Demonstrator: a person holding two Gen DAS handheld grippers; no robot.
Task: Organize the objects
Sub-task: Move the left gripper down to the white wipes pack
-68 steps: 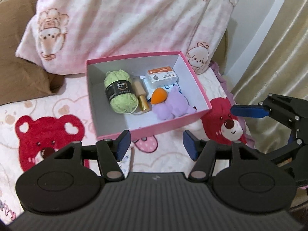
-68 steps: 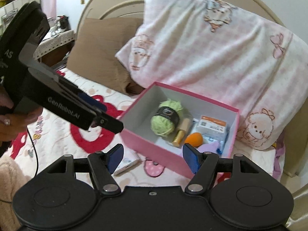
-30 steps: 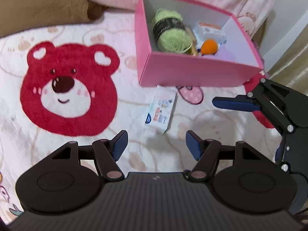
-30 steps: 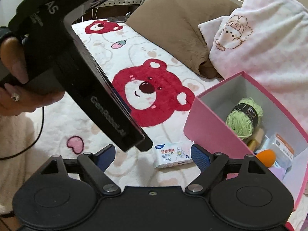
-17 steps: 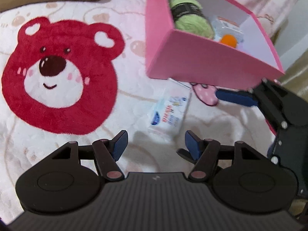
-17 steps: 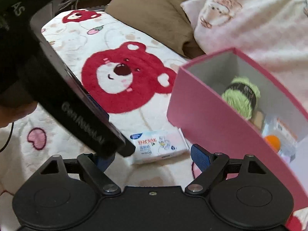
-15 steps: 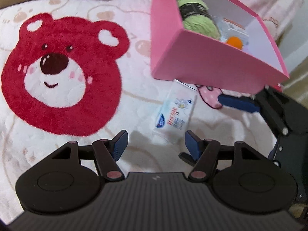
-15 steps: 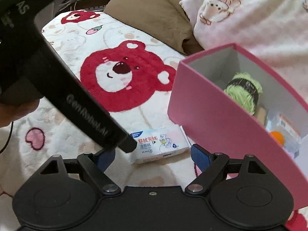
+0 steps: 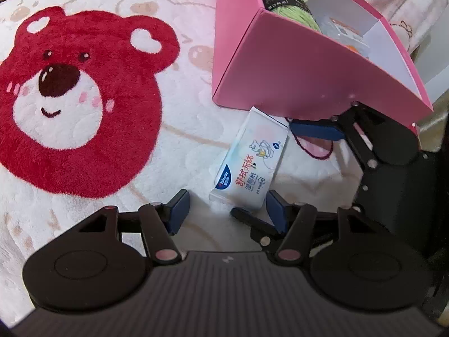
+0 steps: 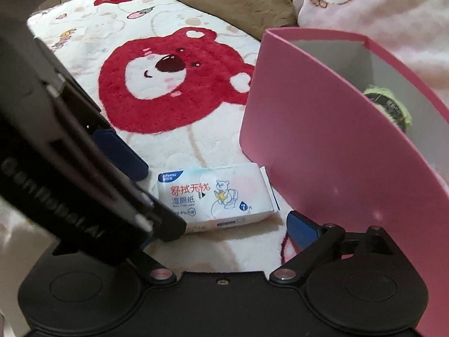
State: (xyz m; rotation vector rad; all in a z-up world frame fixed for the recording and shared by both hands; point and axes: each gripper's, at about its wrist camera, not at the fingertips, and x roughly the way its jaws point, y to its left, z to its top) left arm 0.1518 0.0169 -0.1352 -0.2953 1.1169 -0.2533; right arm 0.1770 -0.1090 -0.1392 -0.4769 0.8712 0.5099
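A white wet-wipe pack point(image 9: 249, 165) point(image 10: 213, 196) lies flat on the bed blanket, just in front of the pink box point(image 9: 294, 78) point(image 10: 322, 154). My left gripper point(image 9: 227, 207) point(image 10: 155, 196) is low over the pack's near end, which sits between the closing jaws; the pads do not press on it. My right gripper point(image 10: 221, 230) point(image 9: 262, 170) straddles the pack from the other side. Its jaws are opening wide and do not touch the pack. The left gripper's body hides the right gripper's left finger. Green yarn point(image 9: 286, 2) point(image 10: 390, 106) lies inside the box.
The blanket carries a big red bear print point(image 9: 75, 98) point(image 10: 174, 78). A brown pillow point(image 10: 233, 2) and a pink patterned pillow point(image 10: 373, 8) lie behind the box. Several small items fill the box. The box wall stands close on the right of both grippers.
Both grippers have come down onto the wipe pack, which now lies between their fingers. The right jaws have spread wider; the left jaws have narrowed a little.
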